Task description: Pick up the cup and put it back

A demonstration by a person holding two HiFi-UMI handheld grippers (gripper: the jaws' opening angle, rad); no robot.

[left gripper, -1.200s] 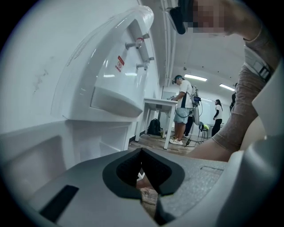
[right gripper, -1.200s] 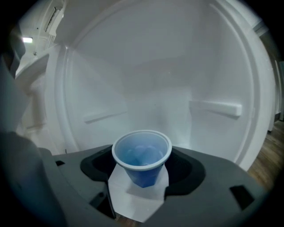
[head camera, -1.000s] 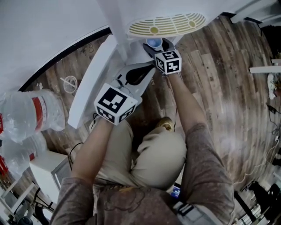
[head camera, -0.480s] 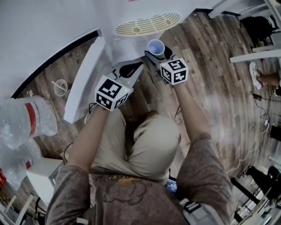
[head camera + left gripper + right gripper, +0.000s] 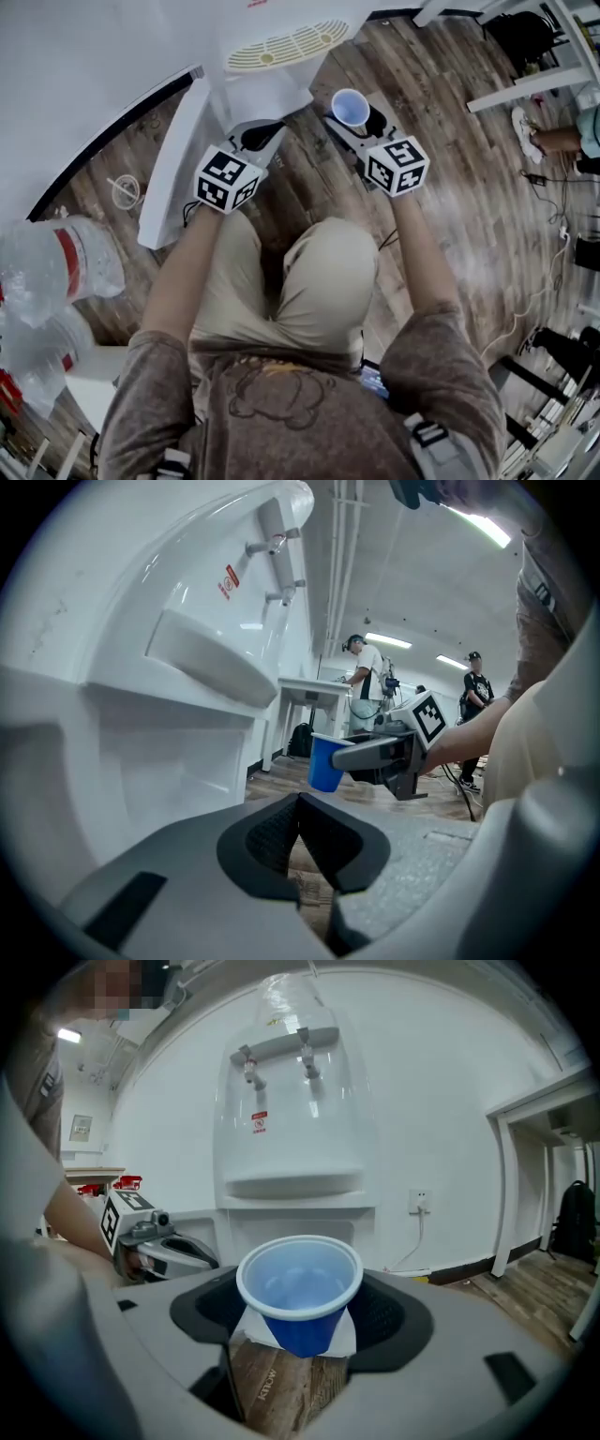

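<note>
My right gripper clasps the upright blue plastic cup, with the white water dispenser ahead of it. My left gripper is clenched, empty.

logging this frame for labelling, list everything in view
cup: one, blue, between the right gripper's jaws
water dispenser: one, white, two taps, against the wall ahead
drip grille: one, cream, slotted, on the dispenser
water bottles: at least two, clear with red labels, left edge of the head view
wall socket: one, white, right of the dispenser, cable hanging from it
bag: one, black, on the floor at far right
bystanders: two, standing in the background
floor: brown wood planks
left gripper: grey, jaws together, empty
right gripper: grey, closed on the cup
trousers: beige, the person's own
</note>
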